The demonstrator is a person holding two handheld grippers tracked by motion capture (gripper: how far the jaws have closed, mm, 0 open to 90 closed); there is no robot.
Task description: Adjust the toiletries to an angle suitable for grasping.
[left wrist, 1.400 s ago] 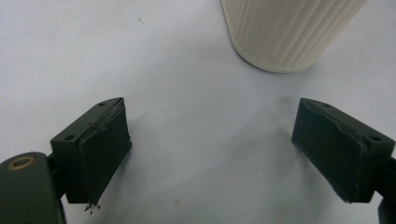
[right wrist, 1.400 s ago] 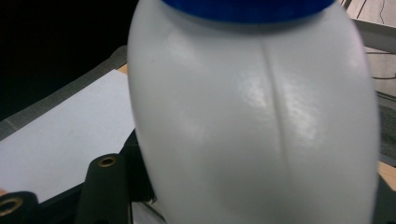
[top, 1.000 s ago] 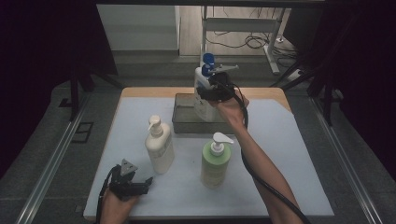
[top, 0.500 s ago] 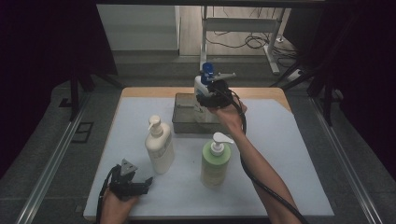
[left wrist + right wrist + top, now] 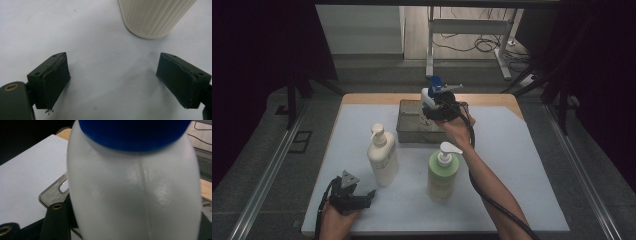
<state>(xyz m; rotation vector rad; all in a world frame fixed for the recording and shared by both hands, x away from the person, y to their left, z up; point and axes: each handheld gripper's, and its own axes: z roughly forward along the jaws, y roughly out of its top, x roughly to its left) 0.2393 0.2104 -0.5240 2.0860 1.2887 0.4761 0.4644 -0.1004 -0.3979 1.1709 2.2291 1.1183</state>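
My right gripper [image 5: 439, 109] is shut on a white bottle with a blue cap [image 5: 429, 96], holding it upright above the clear plastic bin [image 5: 411, 131] at the back of the table. In the right gripper view the white bottle [image 5: 135, 195] is very close, with the bin's corner [image 5: 53, 192] behind it. My left gripper [image 5: 363, 198] rests low at the table's front left. It is open, with bare white tabletop between its pads [image 5: 53, 77]. The base of a cream pump bottle [image 5: 155, 17] stands just beyond them.
The cream pump bottle [image 5: 382, 157] and a green pump bottle [image 5: 443, 172] stand upright mid-table, in front of the bin. The white table surface [image 5: 517, 165] has wooden edging at the back. A cable trails along the right forearm.
The right gripper with the white bottle has shifted a little nearer and lower over the bin. The left gripper has stayed in place.
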